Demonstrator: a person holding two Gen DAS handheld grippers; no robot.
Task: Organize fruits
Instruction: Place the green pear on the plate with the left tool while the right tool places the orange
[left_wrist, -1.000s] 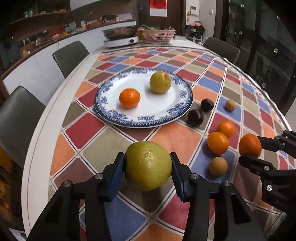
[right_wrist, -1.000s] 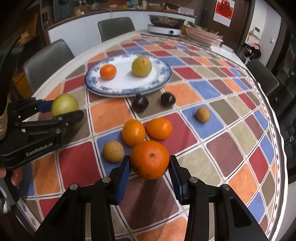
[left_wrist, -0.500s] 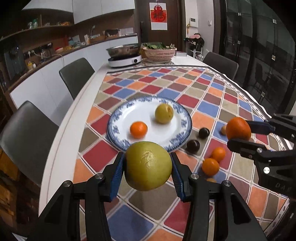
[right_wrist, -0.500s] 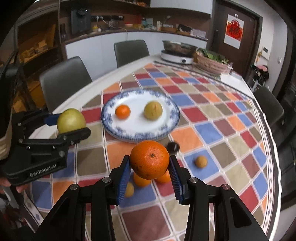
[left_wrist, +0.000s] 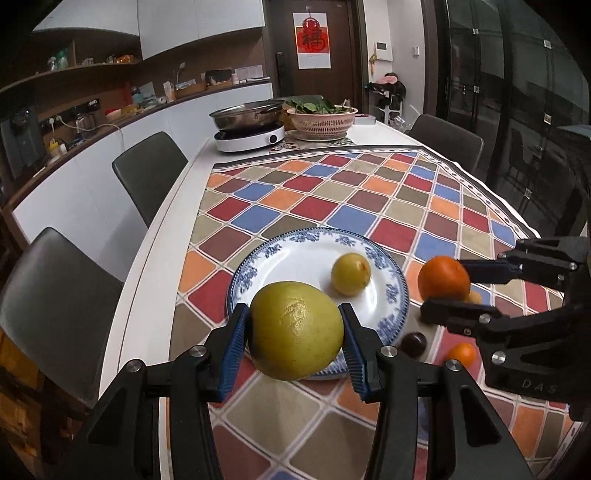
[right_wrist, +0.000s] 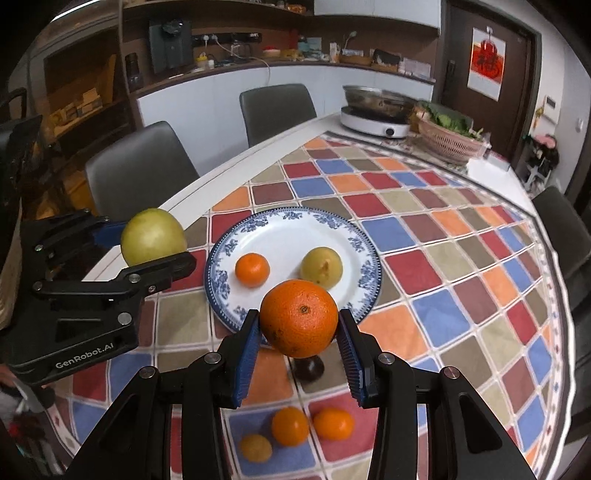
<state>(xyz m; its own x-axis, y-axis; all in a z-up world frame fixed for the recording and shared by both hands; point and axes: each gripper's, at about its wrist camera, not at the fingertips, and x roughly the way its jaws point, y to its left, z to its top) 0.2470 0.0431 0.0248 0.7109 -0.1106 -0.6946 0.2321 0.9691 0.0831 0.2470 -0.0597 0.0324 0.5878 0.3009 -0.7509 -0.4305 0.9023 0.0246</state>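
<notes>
With my left gripper (left_wrist: 293, 345) clenched on a yellow-green pomelo (left_wrist: 295, 329) and my right gripper (right_wrist: 298, 345) on an orange (right_wrist: 298, 317), both aloft by the blue-rimmed plate (right_wrist: 364, 258) near the bench's left edge, I judged lowering them onto its bare white came next.

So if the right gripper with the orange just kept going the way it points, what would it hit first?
Probably the near rim of the blue-and-white plate, just beyond the orange held in the right gripper; the depth is hard to judge.
</notes>
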